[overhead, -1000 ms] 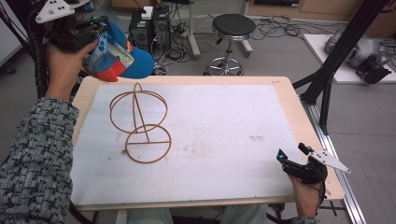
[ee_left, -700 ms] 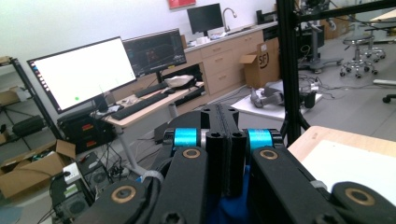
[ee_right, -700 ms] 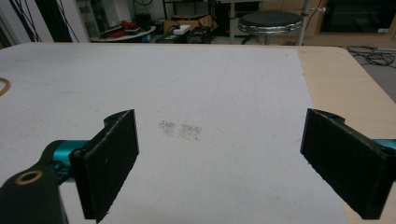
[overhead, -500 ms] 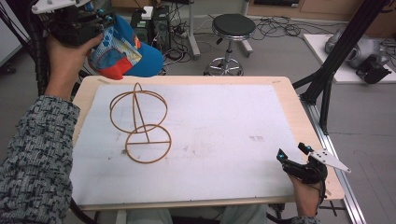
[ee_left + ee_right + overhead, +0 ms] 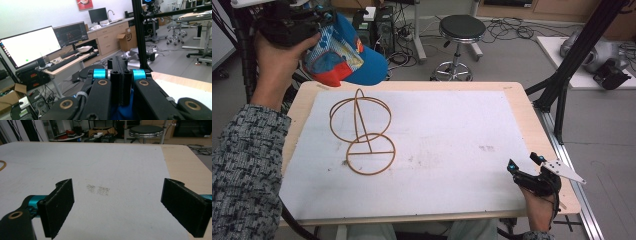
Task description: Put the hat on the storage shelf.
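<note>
At eleven o'clock in the high view, the left gripper [image 5: 294,22] is cut off by the top edge. Its jaw tips are hidden behind the cap [image 5: 344,55]. In the right gripper view, the wire stand [image 5: 2,165] is cropped at nine o'clock.

On the table [image 5: 512,95], the one thing standing up is the wire stand [image 5: 362,132], at about nine o'clock from the white mat's [image 5: 452,150] middle, its rings rising well above the surface. From twelve through three to six o'clock the mat lies flat and bare, open to a pass at any height. The right gripper [image 5: 526,163] sits at the five o'clock corner. The cap [image 5: 344,52] hangs beyond the eleven o'clock edge, over that approach.
</note>
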Motion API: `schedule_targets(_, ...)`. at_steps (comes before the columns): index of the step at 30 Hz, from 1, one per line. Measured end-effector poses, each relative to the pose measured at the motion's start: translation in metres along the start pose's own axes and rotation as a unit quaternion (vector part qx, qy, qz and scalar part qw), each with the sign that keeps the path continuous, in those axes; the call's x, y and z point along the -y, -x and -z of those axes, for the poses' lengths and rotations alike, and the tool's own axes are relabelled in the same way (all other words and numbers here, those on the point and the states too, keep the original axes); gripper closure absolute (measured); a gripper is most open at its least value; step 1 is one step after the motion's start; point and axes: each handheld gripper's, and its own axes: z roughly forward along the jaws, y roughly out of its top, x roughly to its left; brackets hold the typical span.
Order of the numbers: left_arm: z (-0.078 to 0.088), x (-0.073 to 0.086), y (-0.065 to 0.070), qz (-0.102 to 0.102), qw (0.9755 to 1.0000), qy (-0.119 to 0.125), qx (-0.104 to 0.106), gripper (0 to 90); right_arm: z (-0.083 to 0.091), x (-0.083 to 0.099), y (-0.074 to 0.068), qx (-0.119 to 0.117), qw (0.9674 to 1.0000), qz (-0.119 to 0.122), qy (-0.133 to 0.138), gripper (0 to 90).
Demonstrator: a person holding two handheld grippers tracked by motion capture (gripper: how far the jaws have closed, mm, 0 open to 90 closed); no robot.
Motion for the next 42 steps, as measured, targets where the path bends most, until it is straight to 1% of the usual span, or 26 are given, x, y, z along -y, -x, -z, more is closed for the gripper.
schedule_targets(2,0.001,-0.002,0.002,0.003,1.0000,0.002,0.009,89.7,0.001,0.000,0.000,-0.001,1.0000,0.000,0.000,10.5)
schedule_targets(4,0.001,-0.001,0.003,0.005,0.9999,0.003,0.012,89.7,0.002,0.001,0.000,-0.001,1.0000,0.001,0.000,10.5)
schedule_targets(6,0.001,-0.001,0.004,0.008,0.9997,0.002,0.022,89.7,0.004,0.001,0.000,0.002,1.0000,0.000,0.001,10.5)
schedule_targets(8,0.001,0.000,0.007,0.004,0.9996,-0.002,0.027,89.7,0.005,0.001,0.001,0.002,1.0000,0.000,-0.001,10.5)
schedule_targets(10,0.002,0.001,0.008,0.005,0.9992,-0.003,0.039,89.7,0.008,0.002,0.002,0.005,1.0000,-0.004,0.001,10.5)
schedule_targets(11,0.002,0.001,0.010,0.007,0.9991,-0.002,0.042,89.7,0.008,0.002,0.003,0.005,1.0000,-0.007,0.003,10.5)
schedule_targets(16,0.003,0.000,0.015,0.009,0.9983,0.001,0.057,89.7,0.010,0.003,0.003,0.006,1.0000,-0.003,0.000,10.5)
schedule_targets(18,0.004,-0.002,0.019,0.008,0.9979,0.007,0.063,89.7,0.009,0.003,0.002,0.004,1.0000,-0.002,-0.002,10.5)
schedule_targets(22,0.006,-0.003,0.023,0.014,0.9974,0.015,0.069,89.7,0.008,0.003,0.001,0.002,1.0000,0.002,-0.004,10.5)
schedule_targets(23,0.007,-0.003,0.026,0.016,0.9970,0.018,0.073,89.7,0.008,0.003,0.000,0.003,1.0000,0.003,-0.006,10.5)
schedule_targets(25,0.007,-0.002,0.027,0.017,0.9970,0.018,0.073,89.7,0.008,0.003,0.000,0.003,1.0000,0.003,-0.006,10.5)
schedule_targets(27,0.007,-0.001,0.030,0.025,0.9964,0.019,0.078,89.7,0.008,0.003,0.001,0.002,1.0000,0.003,-0.006,10.5)
schedule_targets(29,0.008,0.000,0.032,0.021,0.9965,0.017,0.079,89.7,0.008,0.003,0.001,0.002,1.0000,0.003,-0.006,10.5)
schedule_targets(31,0.009,0.002,0.035,0.031,0.9954,0.021,0.089,89.7,0.008,0.003,0.001,0.002,1.0000,0.004,-0.007,10.5)
schedule_targets(32,0.009,0.002,0.035,0.031,0.9954,0.021,0.089,89.7,0.008,0.003,0.001,0.002,1.0000,0.004,-0.007,10.5)
schedule_targets(34,0.011,0.005,0.036,0.025,0.9959,0.015,0.086,89.7,0.007,0.003,0.000,0.001,1.0000,0.005,-0.008,10.5)
schedule_targets(35,0.012,0.007,0.037,0.025,0.9959,0.012,0.087,89.7,0.007,0.003,0.000,0.001,1.0000,0.005,-0.008,10.5)
schedule_targets(36,0.012,0.009,0.038,0.028,0.9958,0.011,0.087,89.7,0.007,0.003,0.000,0.000,1.0000,0.005,-0.008,10.5)
schedule_targets(37,0.013,0.011,0.038,0.026,0.9959,0.007,0.087,89.7,0.007,0.003,0.000,0.001,1.0000,0.005,-0.008,10.5)
schedule_targets(39,0.015,0.015,0.038,0.029,0.9959,0.001,0.085,89.7,0.007,0.003,0.000,0.000,1.0000,0.004,-0.008,10.5)
schedule_targets(40,0.017,0.017,0.038,0.028,0.9960,-0.002,0.085,89.7,0.007,0.003,0.001,0.001,1.0000,0.003,-0.008,10.5)
schedule_targets(42,0.019,0.022,0.038,0.035,0.9959,-0.001,0.084,89.7,0.007,0.003,0.001,0.001,1.0000,0.005,-0.007,10.5)
